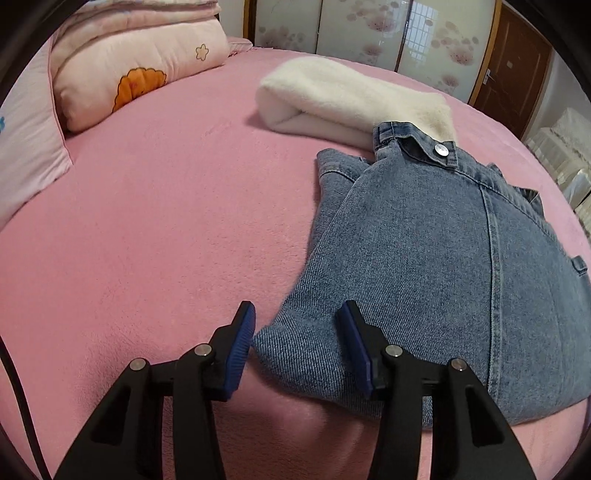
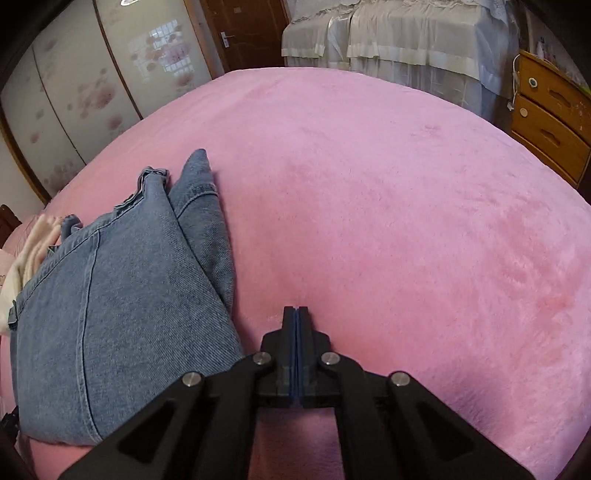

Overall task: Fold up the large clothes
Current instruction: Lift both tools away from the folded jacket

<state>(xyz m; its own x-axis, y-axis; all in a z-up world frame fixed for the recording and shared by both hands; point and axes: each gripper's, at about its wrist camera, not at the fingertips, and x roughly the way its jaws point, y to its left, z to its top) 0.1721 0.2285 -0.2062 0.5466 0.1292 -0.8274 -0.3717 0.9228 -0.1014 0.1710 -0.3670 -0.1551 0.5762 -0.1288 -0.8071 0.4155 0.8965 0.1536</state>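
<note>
Folded blue jeans (image 1: 424, 258) lie on the pink bed (image 1: 166, 221), waistband with a metal button toward the far side. My left gripper (image 1: 297, 325) is open, its blue pads astride the near left corner of the jeans, just above the fabric. In the right wrist view the jeans (image 2: 122, 295) lie at the left. My right gripper (image 2: 296, 317) is shut and empty, over bare pink bedding just right of the jeans.
A folded cream fleece garment (image 1: 343, 99) lies beyond the jeans. Pink pillows (image 1: 136, 70) sit at the far left. Floral sliding wardrobe doors (image 1: 369, 33) and a wooden door stand behind the bed. A wooden drawer chest (image 2: 550, 122) stands at the right.
</note>
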